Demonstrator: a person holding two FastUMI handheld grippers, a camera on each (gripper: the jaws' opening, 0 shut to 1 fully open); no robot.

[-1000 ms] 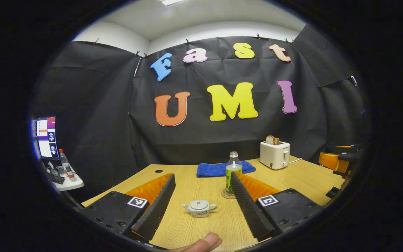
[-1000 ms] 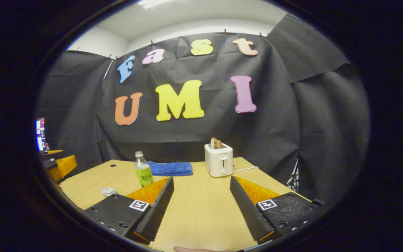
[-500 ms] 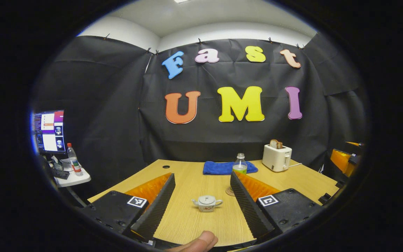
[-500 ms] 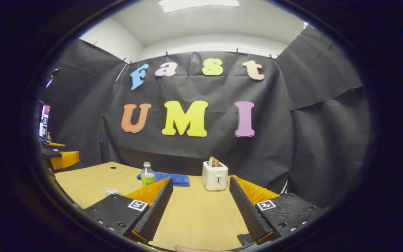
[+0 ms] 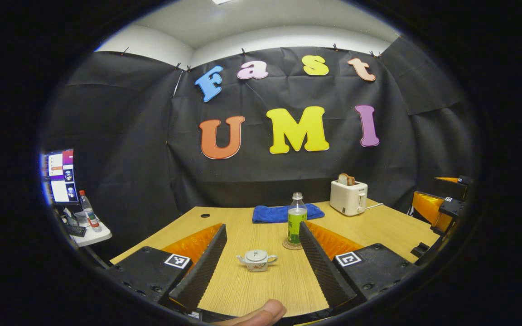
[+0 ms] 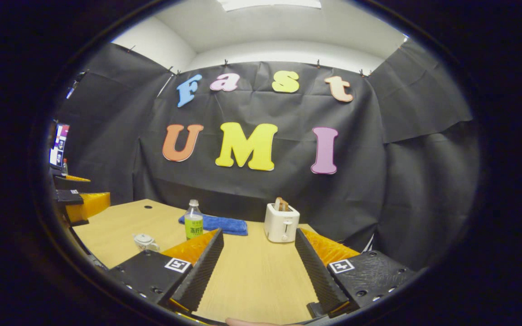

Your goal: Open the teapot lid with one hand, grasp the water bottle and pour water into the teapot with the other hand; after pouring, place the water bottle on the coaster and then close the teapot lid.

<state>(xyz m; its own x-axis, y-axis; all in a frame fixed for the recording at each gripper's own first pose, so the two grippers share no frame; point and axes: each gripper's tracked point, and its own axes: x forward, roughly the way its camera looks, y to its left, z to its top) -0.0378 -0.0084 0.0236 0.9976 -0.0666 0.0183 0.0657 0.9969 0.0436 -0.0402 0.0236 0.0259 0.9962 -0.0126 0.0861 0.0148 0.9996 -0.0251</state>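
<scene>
Left gripper view, lower centre: teapot (image 5: 256,261), small, likely fragile; take lid by knob. Both hand-held grippers (image 5: 261,267) (image 6: 257,267) spread wide, empty.

Toaster (image 5: 348,197) and blue towel (image 5: 279,213) sit on the table (image 5: 388,226).

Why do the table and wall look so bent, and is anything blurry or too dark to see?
Left gripper view: the fisheye lens bows the table edge; teapot and water bottle are sharp and evenly lit. Right gripper view: the same bowing, a bright ceiling light on top, and the toaster stays clear.
</scene>
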